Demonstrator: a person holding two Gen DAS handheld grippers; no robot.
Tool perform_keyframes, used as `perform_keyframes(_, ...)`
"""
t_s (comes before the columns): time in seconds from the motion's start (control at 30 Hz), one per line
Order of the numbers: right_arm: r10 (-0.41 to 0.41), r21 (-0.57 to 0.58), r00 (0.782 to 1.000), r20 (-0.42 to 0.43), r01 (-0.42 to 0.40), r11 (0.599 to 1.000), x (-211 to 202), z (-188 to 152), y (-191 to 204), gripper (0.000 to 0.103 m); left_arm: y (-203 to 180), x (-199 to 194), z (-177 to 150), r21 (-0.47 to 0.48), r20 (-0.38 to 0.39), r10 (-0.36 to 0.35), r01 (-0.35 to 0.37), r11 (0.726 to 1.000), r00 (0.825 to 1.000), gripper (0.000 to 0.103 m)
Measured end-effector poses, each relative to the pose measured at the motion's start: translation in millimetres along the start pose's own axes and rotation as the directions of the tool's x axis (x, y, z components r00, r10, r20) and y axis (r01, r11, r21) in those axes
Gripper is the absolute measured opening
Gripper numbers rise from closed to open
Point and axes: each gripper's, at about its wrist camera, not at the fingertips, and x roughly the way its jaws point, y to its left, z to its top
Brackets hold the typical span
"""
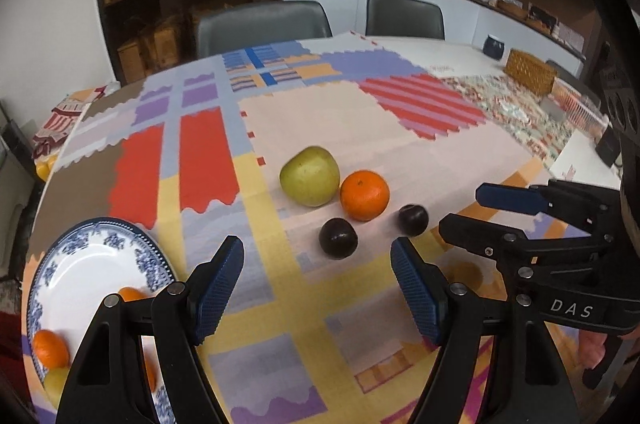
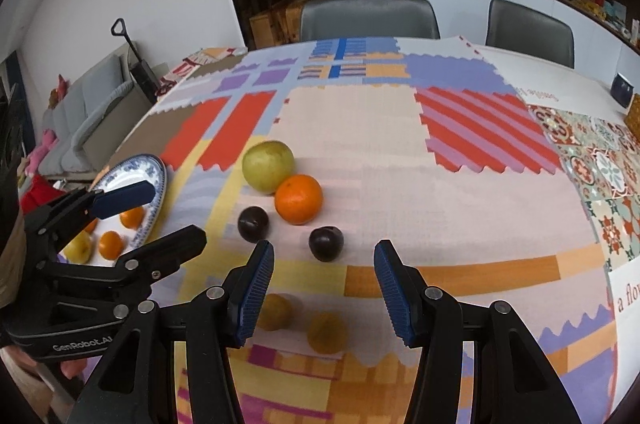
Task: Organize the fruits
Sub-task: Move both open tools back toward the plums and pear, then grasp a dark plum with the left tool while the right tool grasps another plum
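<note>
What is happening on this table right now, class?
A person holds a gripper in each hand over a patchwork tablecloth, sorting fruit. The left gripper and right gripper are both open and empty. Ahead of them lie a green apple, an orange and two dark plums. A blue-and-white plate off to the left already holds some small oranges and a yellow-green fruit.

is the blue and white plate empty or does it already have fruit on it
Not empty. The blue and white plate already holds small oranges and a yellow-green fruit at its near end; its far end is bare.
</note>
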Motion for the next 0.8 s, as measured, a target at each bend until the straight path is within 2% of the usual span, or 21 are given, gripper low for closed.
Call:
perform_keyframes(0.27, -0.002, -0.012, 0.999, -0.052, 0.001, 1.000, 26, -2, -5, 0.053, -1, 25, 0, 0.065, -0.032, -0.026, 0.028, 0.997, 0.999, 0.068)
perform_keyframes(0.37, 0.012, -0.011, 0.997, -0.073, -0.013, 1.000, 33, -3, -6, 0.047, -1, 34, 1, 0.071, -0.046, -0.037, 0.040, 0.997, 0.998, 0.064)
perform_keyframes(0.8, 0.046, -0.010, 0.991, -0.124, -0.047, 0.999, 59, 2, -9, 0.035, -3, 60, 6, 0.090, -0.100, -0.093, 0.102, 0.991, 0.991, 0.042)
